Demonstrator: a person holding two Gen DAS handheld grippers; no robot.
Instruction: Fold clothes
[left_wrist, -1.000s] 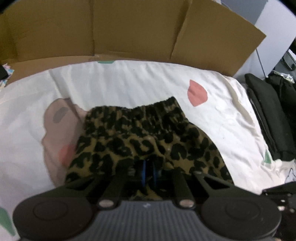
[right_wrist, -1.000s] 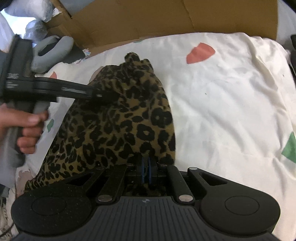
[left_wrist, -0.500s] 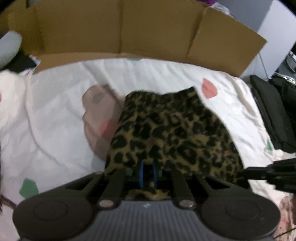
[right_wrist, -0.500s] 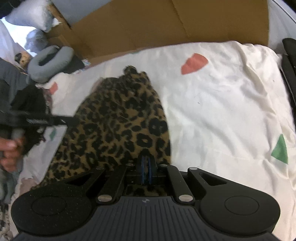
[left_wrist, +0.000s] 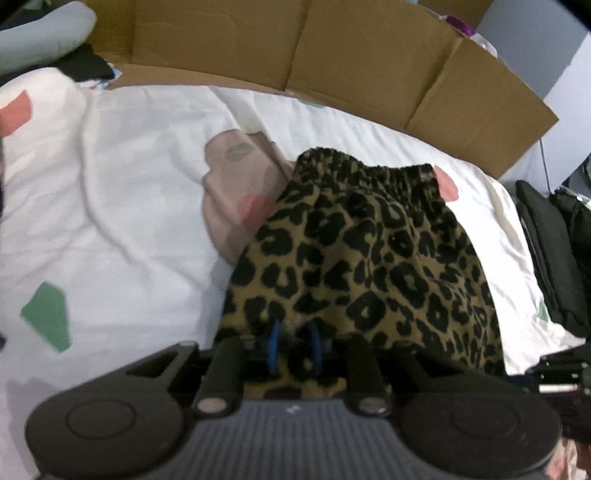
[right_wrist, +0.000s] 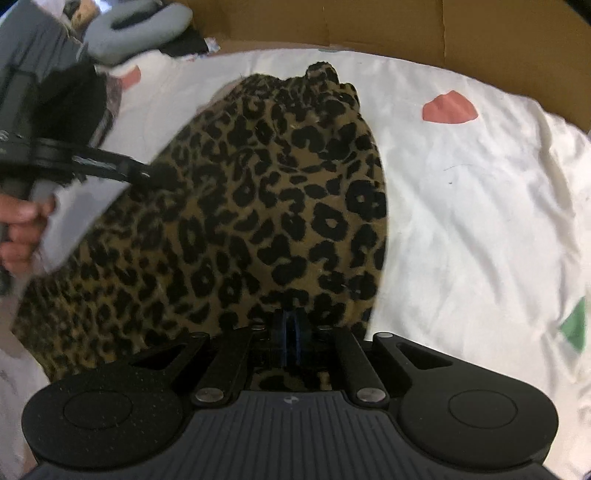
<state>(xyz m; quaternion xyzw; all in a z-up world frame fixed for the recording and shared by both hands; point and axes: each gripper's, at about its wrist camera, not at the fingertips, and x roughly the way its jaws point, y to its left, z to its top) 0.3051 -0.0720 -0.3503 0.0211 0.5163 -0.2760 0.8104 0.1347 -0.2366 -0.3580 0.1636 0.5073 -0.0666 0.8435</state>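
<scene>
A leopard-print garment (left_wrist: 369, 258) with an elastic waistband lies on the white patterned sheet (left_wrist: 129, 184), its near edge lifted by both grippers. My left gripper (left_wrist: 293, 347) has its blue pads parted and its jaws are opening, with loose fabric between them. My right gripper (right_wrist: 289, 332) pinches the garment (right_wrist: 277, 203) at its near hem with pads almost together, though its jaws are starting to open. In the right wrist view the left gripper (right_wrist: 147, 173) reaches onto the garment's left edge, held by a person's hand (right_wrist: 22, 221).
Flattened cardboard (left_wrist: 332, 55) stands behind the bed. Dark folded clothes (left_wrist: 554, 251) lie off the right edge. A grey pillow (left_wrist: 37, 33) and other clutter sit at the far left corner. The right gripper's tip (left_wrist: 554, 369) shows at the lower right.
My left gripper has swung leftward, so the garment now sits right of centre in its view, and its pads have parted. The right gripper shifted slightly while gripping the hem.
</scene>
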